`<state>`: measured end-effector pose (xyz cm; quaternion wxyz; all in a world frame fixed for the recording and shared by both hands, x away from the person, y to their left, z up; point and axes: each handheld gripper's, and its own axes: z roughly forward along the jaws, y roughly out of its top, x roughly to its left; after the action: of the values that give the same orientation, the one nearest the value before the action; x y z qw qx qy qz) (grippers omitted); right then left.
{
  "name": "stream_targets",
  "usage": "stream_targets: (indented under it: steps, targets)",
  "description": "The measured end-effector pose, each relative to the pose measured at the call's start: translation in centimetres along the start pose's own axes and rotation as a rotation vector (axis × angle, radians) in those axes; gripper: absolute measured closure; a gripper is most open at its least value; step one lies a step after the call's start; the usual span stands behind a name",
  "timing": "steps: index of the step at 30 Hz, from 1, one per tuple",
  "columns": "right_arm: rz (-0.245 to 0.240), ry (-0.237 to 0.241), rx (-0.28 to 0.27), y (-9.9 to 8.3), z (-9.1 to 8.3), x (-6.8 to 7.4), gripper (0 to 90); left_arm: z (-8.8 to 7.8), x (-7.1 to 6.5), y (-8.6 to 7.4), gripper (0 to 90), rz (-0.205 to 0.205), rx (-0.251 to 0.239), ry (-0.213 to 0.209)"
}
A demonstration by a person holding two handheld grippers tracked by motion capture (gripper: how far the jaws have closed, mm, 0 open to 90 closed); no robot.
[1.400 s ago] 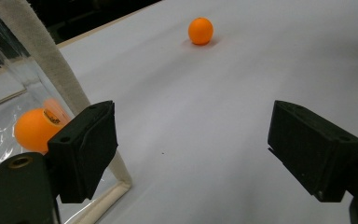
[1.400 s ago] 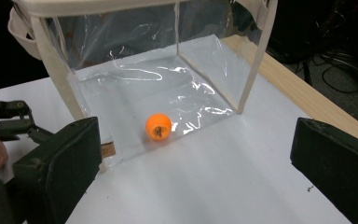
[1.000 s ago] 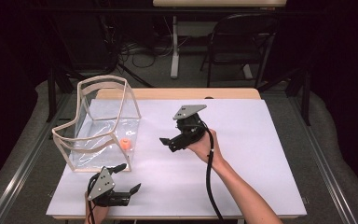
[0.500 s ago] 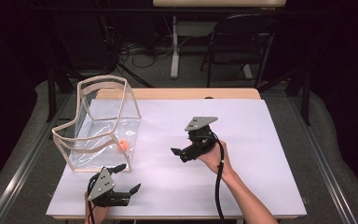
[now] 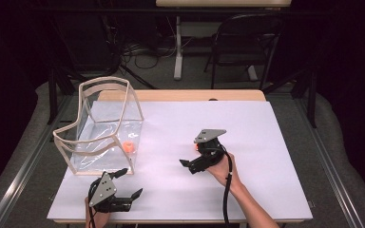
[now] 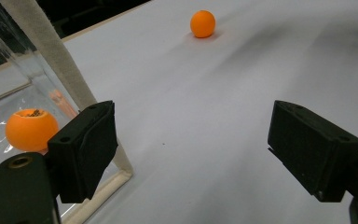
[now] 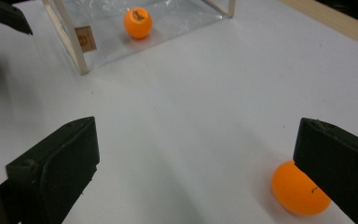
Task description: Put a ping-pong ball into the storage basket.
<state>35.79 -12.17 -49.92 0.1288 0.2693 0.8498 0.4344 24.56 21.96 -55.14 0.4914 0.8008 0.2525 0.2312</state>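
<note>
One orange ball [image 5: 129, 147] lies inside a clear box with a pale wooden frame [image 5: 105, 83], near its right wall; it shows too in the left gripper view [image 6: 31, 129] and the right gripper view [image 7: 137, 22]. A second orange ball [image 7: 300, 189] rests on the white table, partly behind my right gripper's jaw; it also appears as ball [image 5: 197, 147] and ball [image 6: 203, 23]. My right gripper [image 5: 188, 166] [image 7: 196, 168] is open, low over the table beside this ball. Open and holding nothing, my left gripper [image 5: 130, 183] [image 6: 214, 140] sits by the box's front corner.
The white sheet [image 5: 266, 142] covers most of the table, with a wooden strip [image 5: 180, 95] bare at the far edge. A chair [image 5: 247, 42] and cables stand on the floor beyond. The box frame post [image 6: 51, 60] rises just left of my left gripper.
My right gripper has drawn back from the table's middle toward the person and lowered over the table. The left gripper and the ball in the box have stayed put.
</note>
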Motion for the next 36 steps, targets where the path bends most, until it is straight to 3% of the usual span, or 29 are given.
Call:
stream_targets:
  steps: [14, 36]
  targets:
    - [0.016, -0.030, 0.073, -3.0, 0.2, -0.3, 0.0, 0.0, 0.1, 0.0, 15.7, 0.006, -0.004, 0.001]
    - [0.037, -0.098, 0.093, -4.6, -0.6, -1.5, 0.0, 0.0, 0.1, 0.0, 15.7, 0.006, -0.004, -0.007]
